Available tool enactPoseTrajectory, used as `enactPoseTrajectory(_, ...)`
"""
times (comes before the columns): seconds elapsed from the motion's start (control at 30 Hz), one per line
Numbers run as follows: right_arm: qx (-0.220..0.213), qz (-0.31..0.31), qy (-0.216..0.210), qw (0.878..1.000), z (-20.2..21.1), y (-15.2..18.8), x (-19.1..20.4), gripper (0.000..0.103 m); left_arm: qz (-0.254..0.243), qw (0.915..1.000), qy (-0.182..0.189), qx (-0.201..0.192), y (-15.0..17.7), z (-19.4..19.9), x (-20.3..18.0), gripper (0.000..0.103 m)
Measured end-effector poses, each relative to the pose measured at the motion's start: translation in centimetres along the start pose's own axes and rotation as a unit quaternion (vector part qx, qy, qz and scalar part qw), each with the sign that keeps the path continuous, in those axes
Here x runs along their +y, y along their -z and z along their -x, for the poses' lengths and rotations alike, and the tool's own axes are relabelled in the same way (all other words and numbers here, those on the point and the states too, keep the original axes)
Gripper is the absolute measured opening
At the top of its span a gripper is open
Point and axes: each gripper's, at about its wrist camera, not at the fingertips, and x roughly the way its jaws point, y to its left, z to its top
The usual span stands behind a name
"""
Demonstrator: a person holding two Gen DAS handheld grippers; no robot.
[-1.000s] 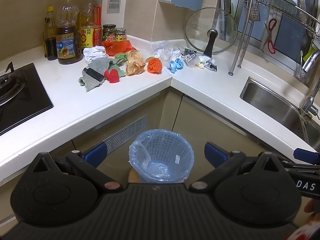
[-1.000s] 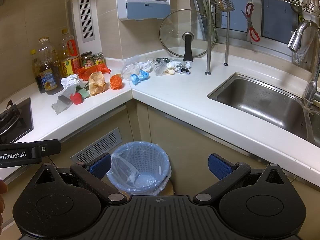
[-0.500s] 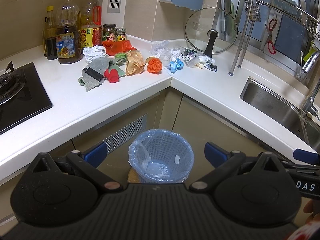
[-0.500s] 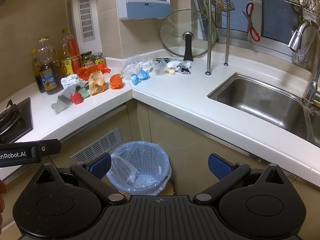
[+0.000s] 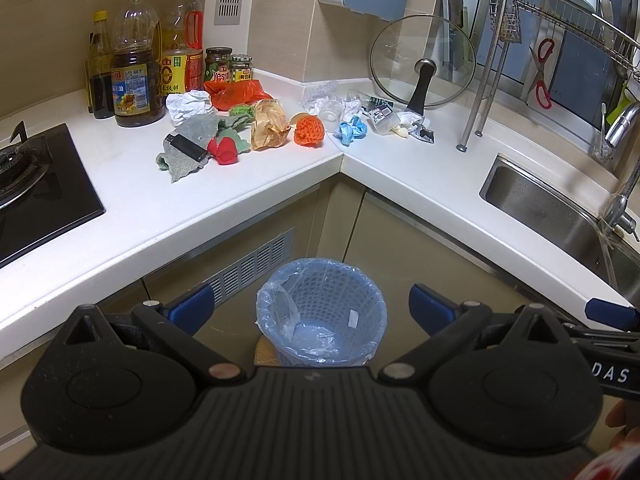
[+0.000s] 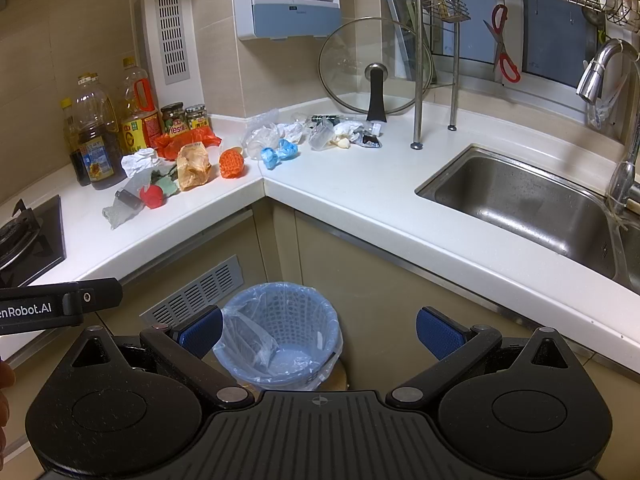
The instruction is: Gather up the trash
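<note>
A home kitchen: gas hob [image 5: 32,176], steel sink [image 6: 520,204], oil bottles [image 5: 136,68] on the counter [image 5: 400,168].

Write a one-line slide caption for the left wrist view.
Open left gripper held above a lined blue bin; scattered trash waits on the white corner counter.

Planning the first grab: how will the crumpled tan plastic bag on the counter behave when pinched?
The crumpled tan plastic bag looks thin and creased, so probably light and floppy. It likely squashes between the jaws. Its glossy film may slip.

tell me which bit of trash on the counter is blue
The crumpled blue wad just right of the counter's inner corner, beside the orange knitted ball. The other scraps around it are white, clear, tan, red, orange or green.
</note>
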Motion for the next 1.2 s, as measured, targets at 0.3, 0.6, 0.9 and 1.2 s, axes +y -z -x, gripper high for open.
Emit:
enactPoseTrajectory(0.3, -0.003, -0.003, -0.003, 1.000, -0.2, -0.3, -0.1, 0.103, 0.011, 0.9999, -0.005, 0.002, 0.0, -0.4, 0.4, 0.103)
enactPoseTrajectory(0.6, -0.007, 0.001, -0.041, 0.999, -2.5, -1.7, -0.6, 0.103, 0.069, 0.9961, -0.054, -0.007, -0.9, -0.7, 1.9, 0.103)
enactPoseTrajectory(0.9, -0.009, 0.031, -0.113, 0.993, -6.8, -4.4, -0.7, 0.103, 0.128, 0.9837, -0.123, -0.030, -2.0, -0.3, 4.2, 0.103)
enactPoseTrajectory(1.2, -0.013, 0.042, -0.157, 0.987, -10.8, -7.0, 0.1, 0.103, 0.144, 0.9776, -0.147, -0.044, -4.2, -2.4, 6.4, 0.103)
